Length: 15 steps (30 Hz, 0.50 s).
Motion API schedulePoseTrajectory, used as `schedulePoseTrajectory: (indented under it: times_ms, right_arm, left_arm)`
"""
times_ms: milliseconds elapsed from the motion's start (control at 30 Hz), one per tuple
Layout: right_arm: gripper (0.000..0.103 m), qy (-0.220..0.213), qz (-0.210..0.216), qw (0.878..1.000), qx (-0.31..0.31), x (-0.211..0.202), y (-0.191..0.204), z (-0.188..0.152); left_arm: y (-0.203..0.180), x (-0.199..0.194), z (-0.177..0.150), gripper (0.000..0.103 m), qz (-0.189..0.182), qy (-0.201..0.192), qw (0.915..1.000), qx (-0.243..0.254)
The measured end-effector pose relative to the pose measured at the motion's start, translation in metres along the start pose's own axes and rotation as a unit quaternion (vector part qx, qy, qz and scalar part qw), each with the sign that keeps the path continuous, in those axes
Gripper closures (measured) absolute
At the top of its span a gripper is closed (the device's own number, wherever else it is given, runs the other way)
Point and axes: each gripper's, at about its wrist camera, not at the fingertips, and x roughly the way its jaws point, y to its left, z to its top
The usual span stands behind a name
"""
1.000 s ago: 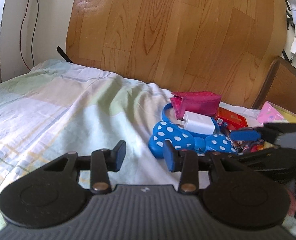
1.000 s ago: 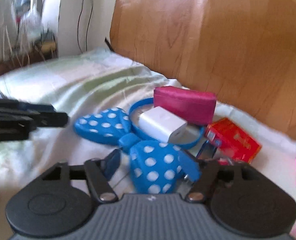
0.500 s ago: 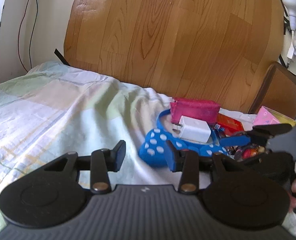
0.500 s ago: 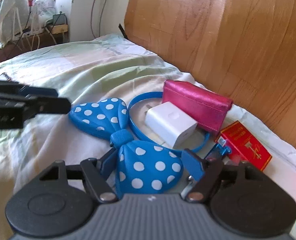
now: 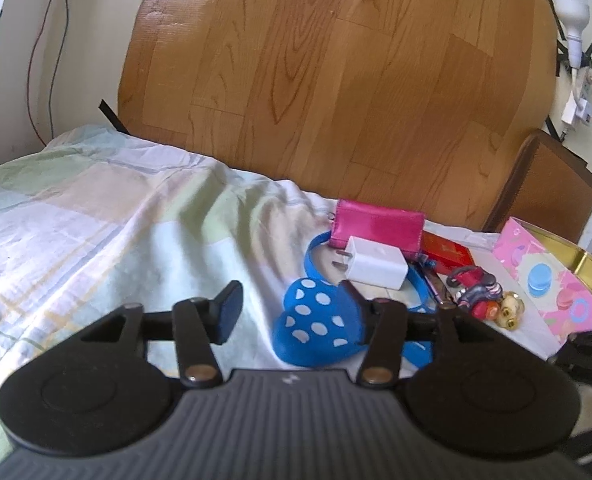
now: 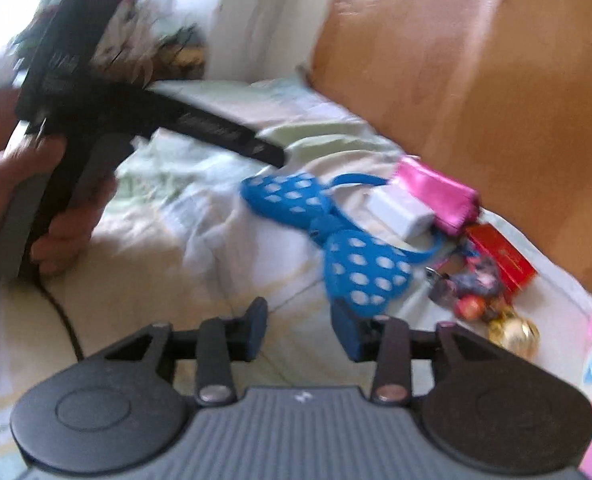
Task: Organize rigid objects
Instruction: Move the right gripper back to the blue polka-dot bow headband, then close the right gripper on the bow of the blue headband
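Note:
A blue polka-dot bow headband (image 5: 315, 328) (image 6: 359, 268) lies on the bed sheet (image 5: 96, 232). On its band rests a white charger (image 5: 375, 266) (image 6: 399, 212), with a pink pouch (image 5: 377, 228) (image 6: 435, 196) behind it and a red box (image 5: 447, 252) (image 6: 503, 258) to the right. A keychain with small balls (image 5: 483, 296) (image 6: 479, 300) lies near them. My left gripper (image 5: 296, 312) is open, with the bow's left lobe between its fingers. My right gripper (image 6: 299, 332) is open and empty, just short of the bow's near lobe.
A wooden headboard (image 5: 335, 100) rises behind the pile. A pink patterned box (image 5: 543, 284) and a gold tray rim (image 5: 587, 260) stand at the right. The left hand and its gripper body (image 6: 96, 128) fill the upper left of the right wrist view.
My right gripper has pulled back and away from the bow, which sat between its fingers before. My left gripper has moved right, so the bow's left lobe now sits between its fingers.

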Motion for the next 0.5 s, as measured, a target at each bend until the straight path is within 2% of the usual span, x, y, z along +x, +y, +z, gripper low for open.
schedulePoseTrajectory:
  times_ms: [33, 133, 200, 300, 367, 500]
  right_arm:
    - [0.056, -0.008, -0.004, 1.0, 0.02, -0.003, -0.005, -0.001]
    - [0.048, -0.021, -0.015, 0.997, 0.073, -0.009, -0.022, -0.004]
    - [0.045, -0.024, -0.011, 0.995, 0.096, -0.01, -0.029, -0.006]
    - [0.033, -0.028, -0.012, 0.994, 0.108, -0.006, -0.032, -0.008]
    - [0.033, -0.029, -0.009, 0.993, 0.111, -0.002, -0.031, -0.009]
    - [0.033, -0.028, -0.009, 0.994, 0.108, 0.013, -0.03, -0.002]
  left_arm:
    - [0.0, 0.0, 0.001, 0.044, -0.01, 0.004, 0.9999, 0.002]
    - [-0.003, 0.0, 0.006, 0.02, -0.042, 0.022, 0.9975, 0.052]
    - [-0.008, 0.001, 0.01, 0.019, -0.04, 0.027, 0.9944, 0.094]
    - [-0.014, 0.009, 0.016, 0.019, -0.064, 0.053, 0.9881, 0.129]
    - [-0.018, 0.018, 0.016, 0.019, -0.072, 0.067, 0.9835, 0.152]
    - [-0.028, 0.039, 0.01, 0.019, -0.064, 0.096, 0.9702, 0.213]
